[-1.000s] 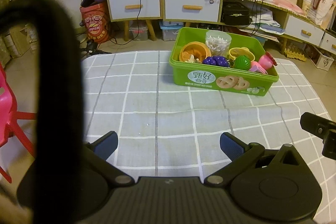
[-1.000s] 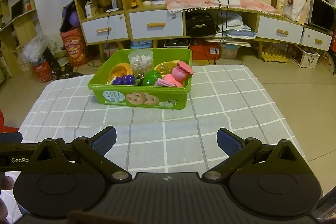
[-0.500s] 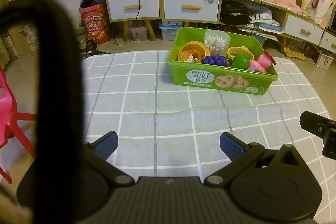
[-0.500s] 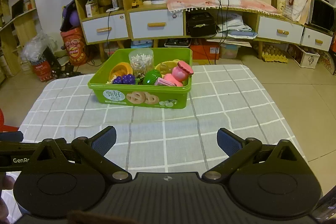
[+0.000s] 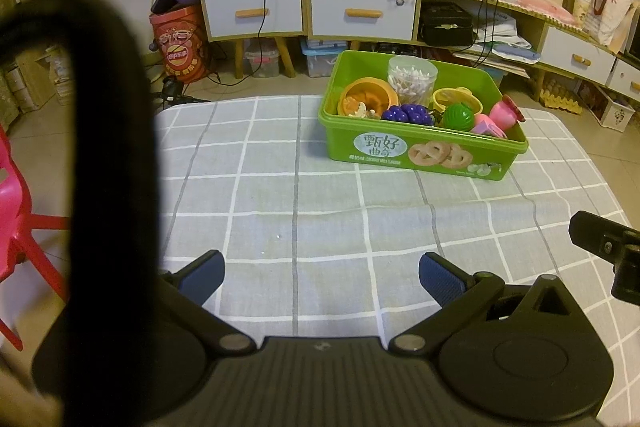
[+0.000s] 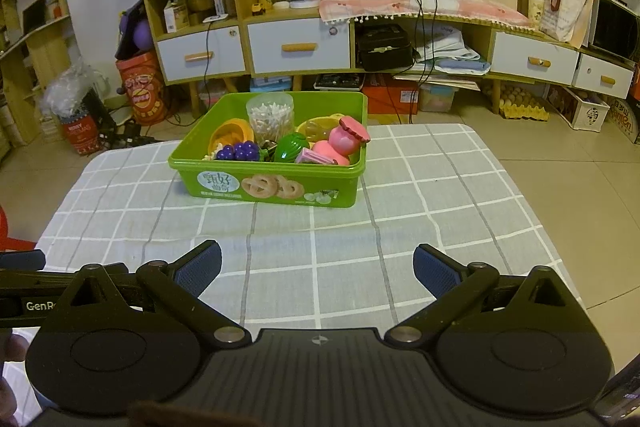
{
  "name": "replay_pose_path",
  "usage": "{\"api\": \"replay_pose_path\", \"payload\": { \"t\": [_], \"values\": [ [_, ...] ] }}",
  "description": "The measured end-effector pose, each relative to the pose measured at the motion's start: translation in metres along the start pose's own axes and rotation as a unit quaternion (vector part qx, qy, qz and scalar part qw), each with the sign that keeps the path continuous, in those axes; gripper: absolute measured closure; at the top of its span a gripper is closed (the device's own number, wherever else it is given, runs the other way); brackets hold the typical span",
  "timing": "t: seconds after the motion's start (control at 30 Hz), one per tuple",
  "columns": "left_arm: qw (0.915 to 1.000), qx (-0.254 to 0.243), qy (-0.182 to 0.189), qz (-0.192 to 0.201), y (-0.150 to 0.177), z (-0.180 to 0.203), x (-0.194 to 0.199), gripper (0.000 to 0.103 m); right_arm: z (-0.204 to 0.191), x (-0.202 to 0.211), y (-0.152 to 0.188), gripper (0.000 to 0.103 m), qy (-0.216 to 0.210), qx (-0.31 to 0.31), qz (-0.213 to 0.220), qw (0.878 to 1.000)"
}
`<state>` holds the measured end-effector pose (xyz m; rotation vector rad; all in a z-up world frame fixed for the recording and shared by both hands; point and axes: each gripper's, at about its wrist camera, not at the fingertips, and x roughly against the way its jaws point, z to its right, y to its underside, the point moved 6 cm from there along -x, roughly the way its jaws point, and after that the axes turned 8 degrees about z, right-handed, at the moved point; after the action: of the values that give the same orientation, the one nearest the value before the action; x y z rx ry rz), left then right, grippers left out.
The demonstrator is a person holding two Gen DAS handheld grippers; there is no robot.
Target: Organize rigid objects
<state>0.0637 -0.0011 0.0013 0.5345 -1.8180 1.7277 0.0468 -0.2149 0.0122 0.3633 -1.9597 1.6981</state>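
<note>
Left wrist view has the left gripper (image 5: 320, 277) spread wide with nothing between its fingers, a thick dark strap (image 5: 108, 147) blocking its left side, and a red chair (image 5: 20, 211) beyond that. Right wrist view shows neither; there the right gripper (image 6: 317, 269) is also wide and holds nothing. Ahead of both, the green bin (image 6: 272, 187) sits on the checked tablecloth (image 6: 420, 195), holding purple grapes (image 6: 240, 150), a green ball (image 6: 291, 147), a pink toy (image 6: 344, 141) and a clear jar of cotton swabs (image 6: 270, 117).
</note>
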Motion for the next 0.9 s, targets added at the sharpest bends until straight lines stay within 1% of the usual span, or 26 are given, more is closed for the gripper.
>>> {"api": "replay_pose_path", "payload": {
  "t": [0.9],
  "values": [
    [1.0000, 0.004, 0.001, -0.003, 0.0033, -0.0002, 0.0005, 0.017, -0.0004, -0.0001, 0.0000, 0.002, 0.000, 0.001, 0.000, 1.000]
  ]
}}
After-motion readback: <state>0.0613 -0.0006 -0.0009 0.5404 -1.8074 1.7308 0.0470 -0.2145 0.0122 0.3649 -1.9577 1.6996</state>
